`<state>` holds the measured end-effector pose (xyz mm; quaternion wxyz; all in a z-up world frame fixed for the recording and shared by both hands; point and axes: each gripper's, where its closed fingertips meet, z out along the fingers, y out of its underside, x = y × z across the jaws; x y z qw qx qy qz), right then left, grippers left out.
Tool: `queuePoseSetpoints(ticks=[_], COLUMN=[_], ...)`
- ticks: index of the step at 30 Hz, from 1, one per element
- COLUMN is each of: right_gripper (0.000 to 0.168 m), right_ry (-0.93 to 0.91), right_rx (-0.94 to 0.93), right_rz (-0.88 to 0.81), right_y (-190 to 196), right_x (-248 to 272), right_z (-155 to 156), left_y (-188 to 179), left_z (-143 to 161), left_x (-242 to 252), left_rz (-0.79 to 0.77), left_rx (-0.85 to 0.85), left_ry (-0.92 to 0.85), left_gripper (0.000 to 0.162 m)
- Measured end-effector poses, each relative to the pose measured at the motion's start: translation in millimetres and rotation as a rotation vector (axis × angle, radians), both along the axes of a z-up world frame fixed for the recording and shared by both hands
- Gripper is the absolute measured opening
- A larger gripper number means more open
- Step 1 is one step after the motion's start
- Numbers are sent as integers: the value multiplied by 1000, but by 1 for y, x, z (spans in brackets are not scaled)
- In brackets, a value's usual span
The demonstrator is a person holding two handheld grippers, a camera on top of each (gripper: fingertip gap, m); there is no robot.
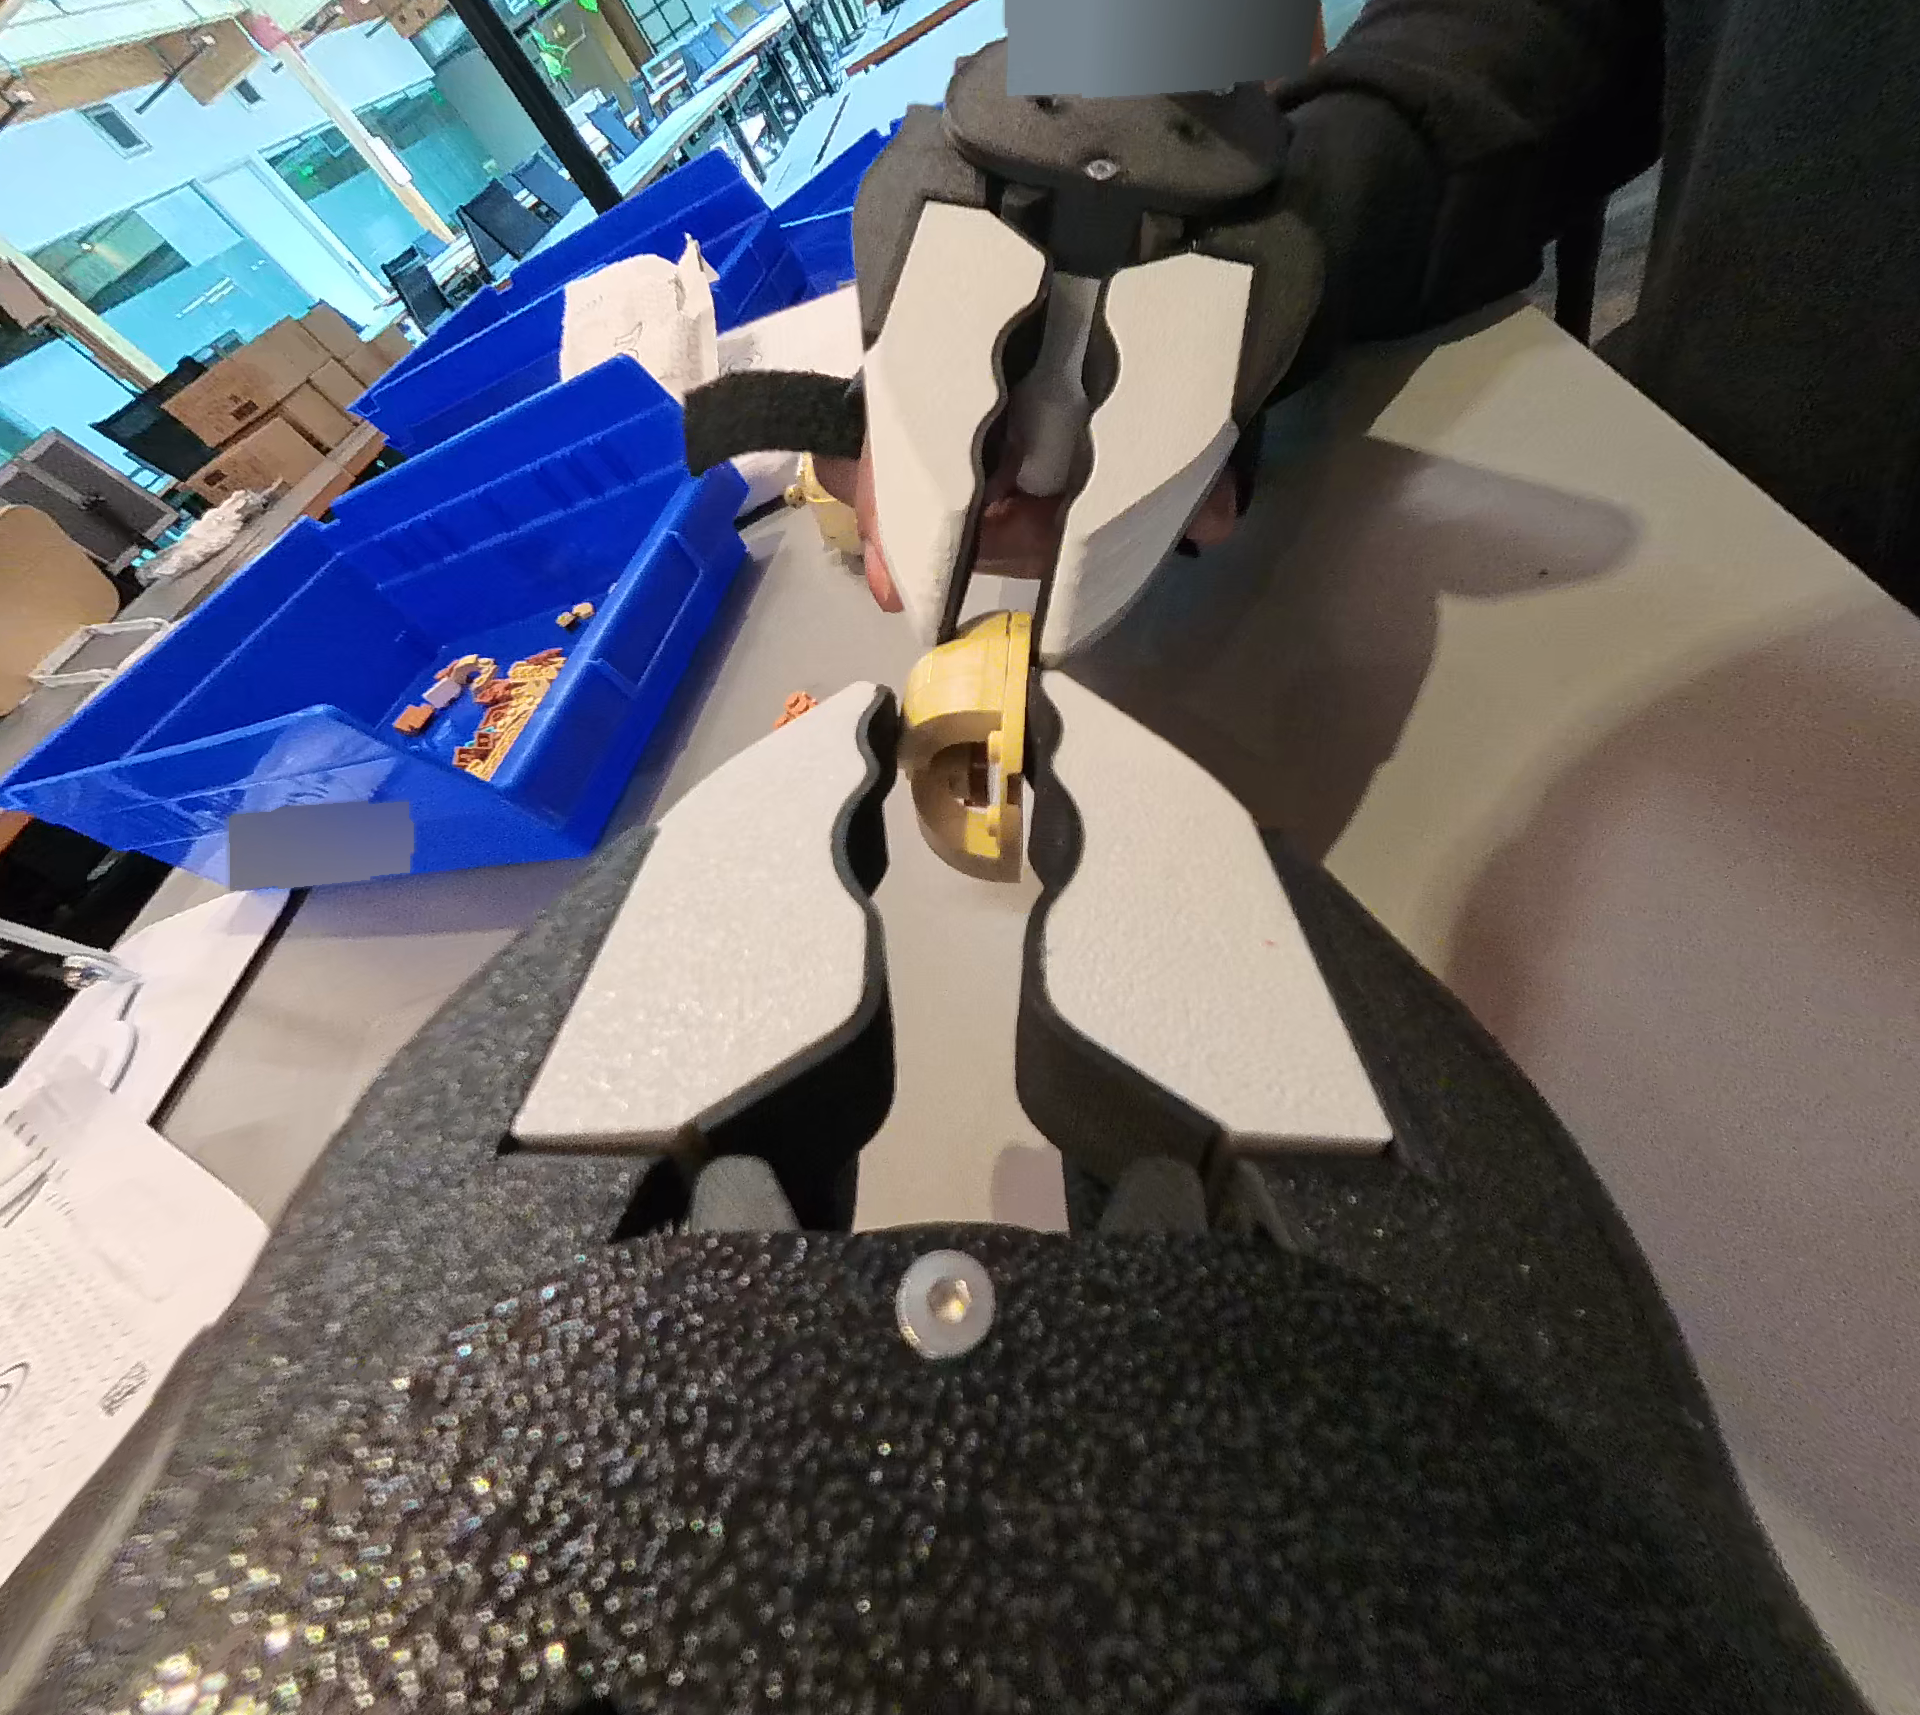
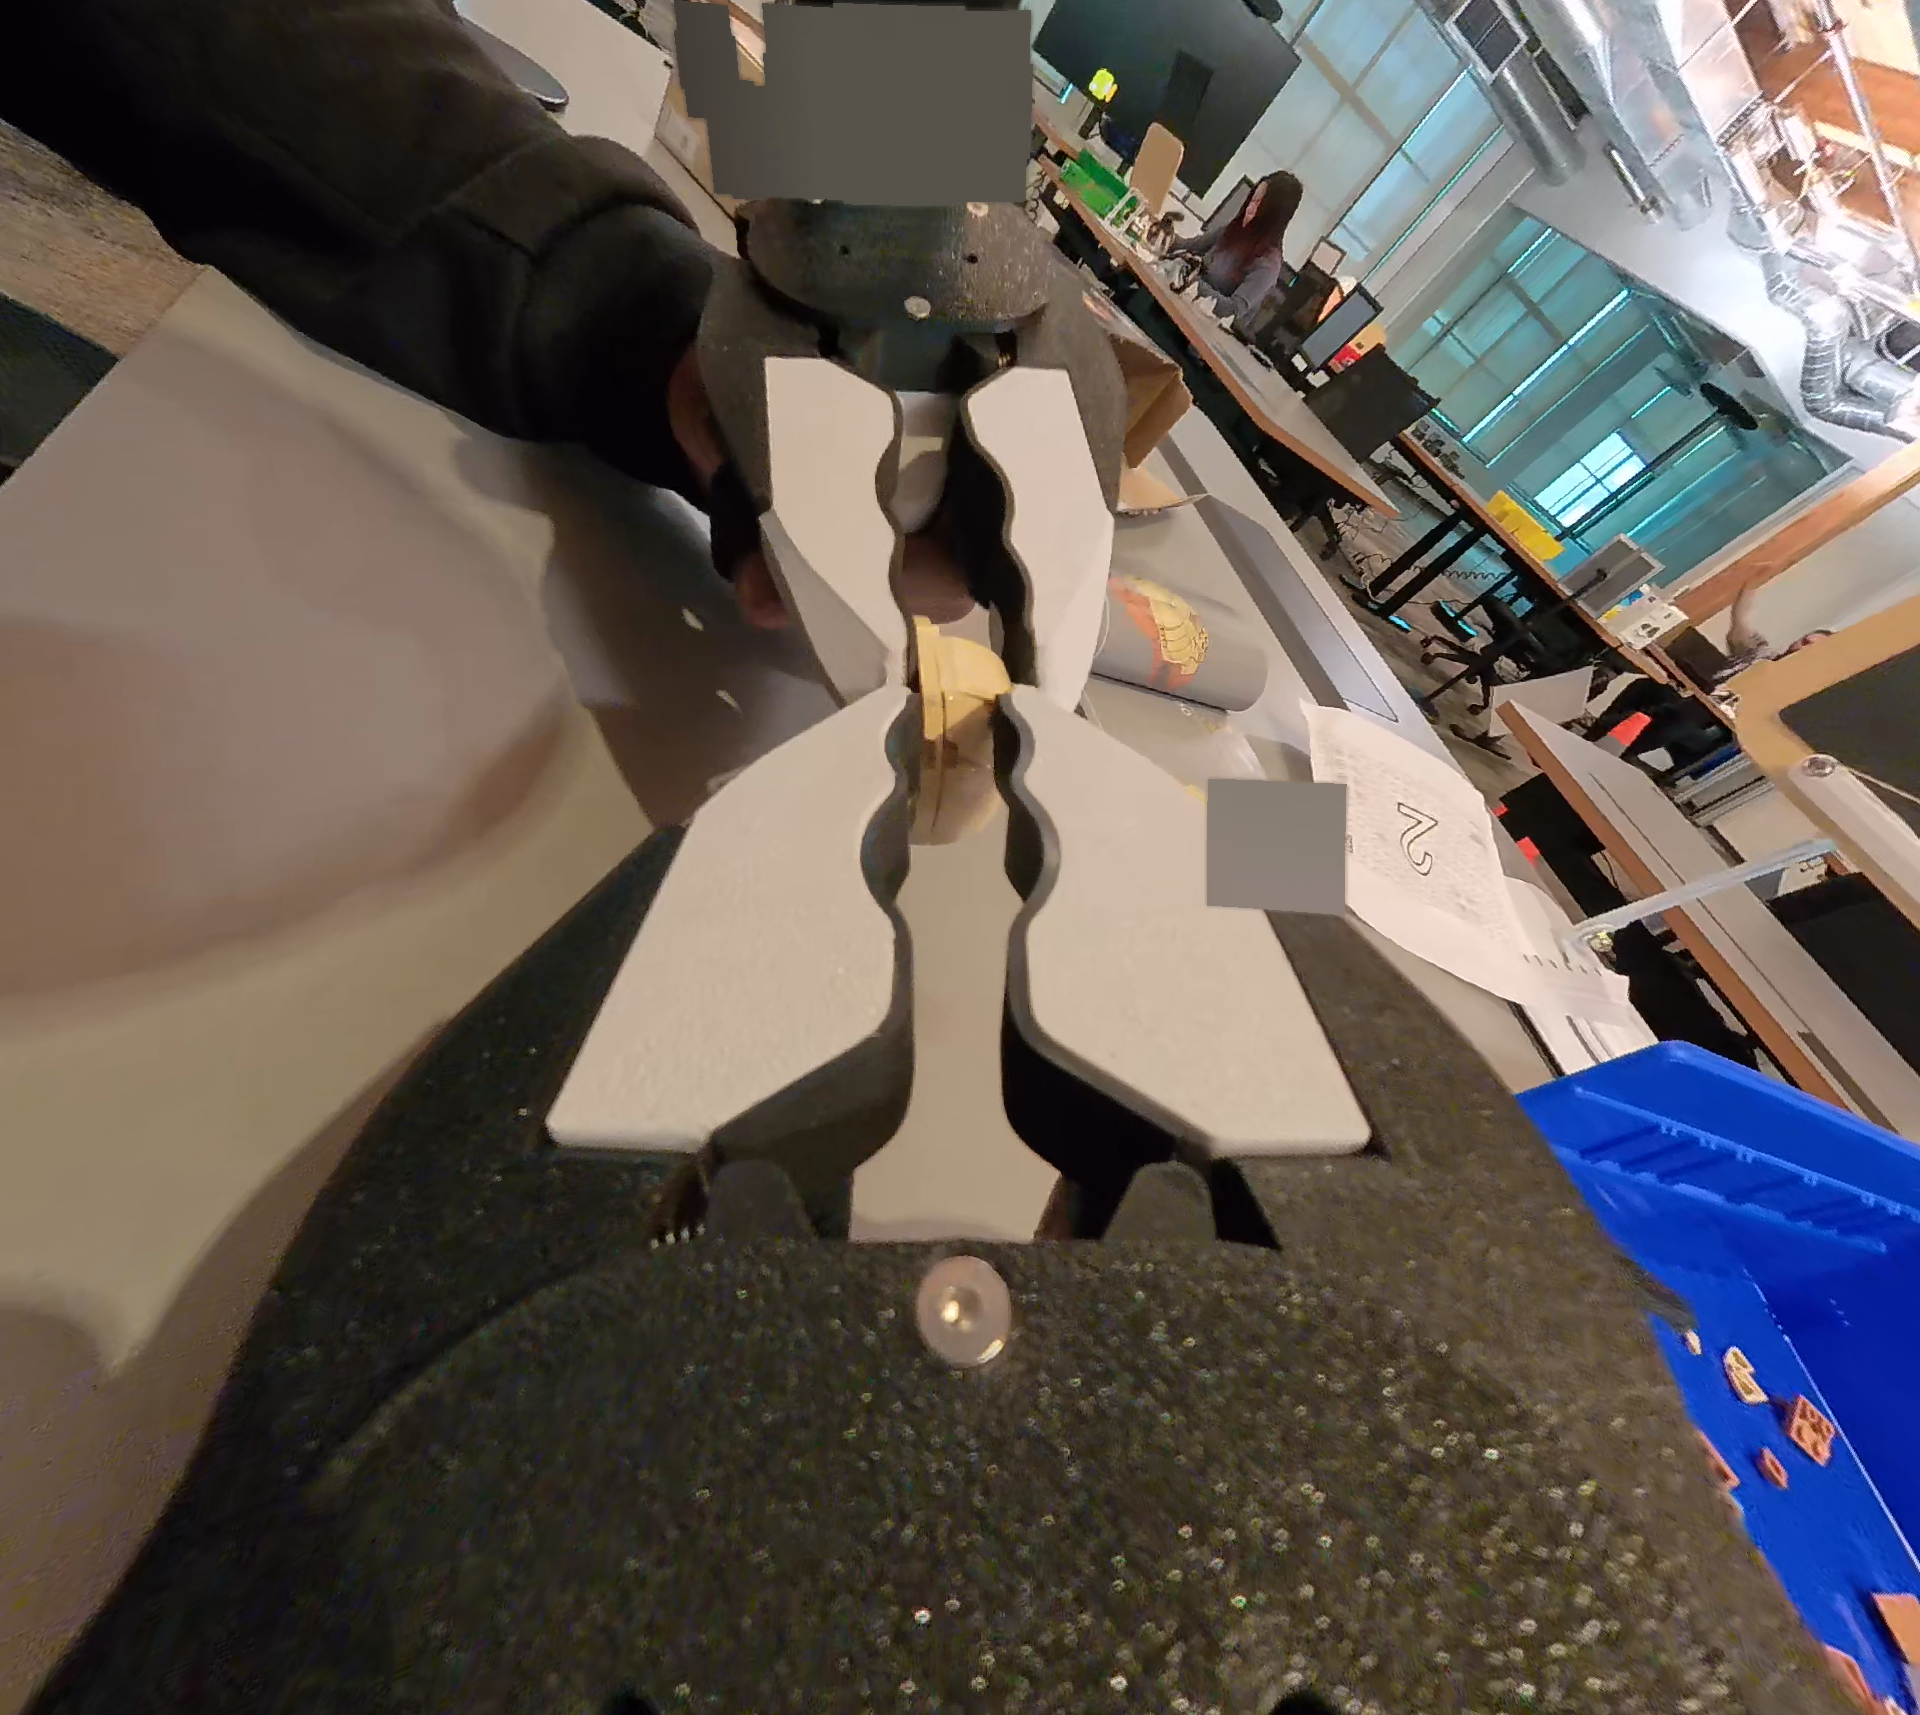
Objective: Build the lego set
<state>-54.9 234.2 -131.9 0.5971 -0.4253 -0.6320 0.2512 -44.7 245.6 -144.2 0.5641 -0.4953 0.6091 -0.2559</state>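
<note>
Here, held: tan lego assembly (image 1: 961, 751), above the grey table (image 1: 1558, 730), between both tools.
Left gripper (image 1: 961, 730): pinches its lower end.
Right gripper (image 2: 951, 730): pinches the same piece, tip to tip with the left.
Blue bin (image 1: 416, 626): left, loose bricks (image 1: 499, 709) inside.
Open room: bare tabletop toward the right edge.

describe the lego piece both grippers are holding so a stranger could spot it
Over the grey table, beside the blue bin, the left gripper and right gripper meet tip to tip. Between them sits the tan rounded assembly, unlike the small brown loose bricks.
</note>
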Motion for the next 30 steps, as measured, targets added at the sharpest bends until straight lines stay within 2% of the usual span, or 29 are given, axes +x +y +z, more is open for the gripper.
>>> queuePoseSetpoints(ticks=[30], right_gripper=[11], right_ry=[-18], right_rx=[0], right_rz=[20], right_y=[-3], right_x=[2], right_z=[0], left_y=[-4], left_z=[3], left_x=[2], left_rz=[-25], left_rx=[8], left_ry=[-29], left_gripper=[22])
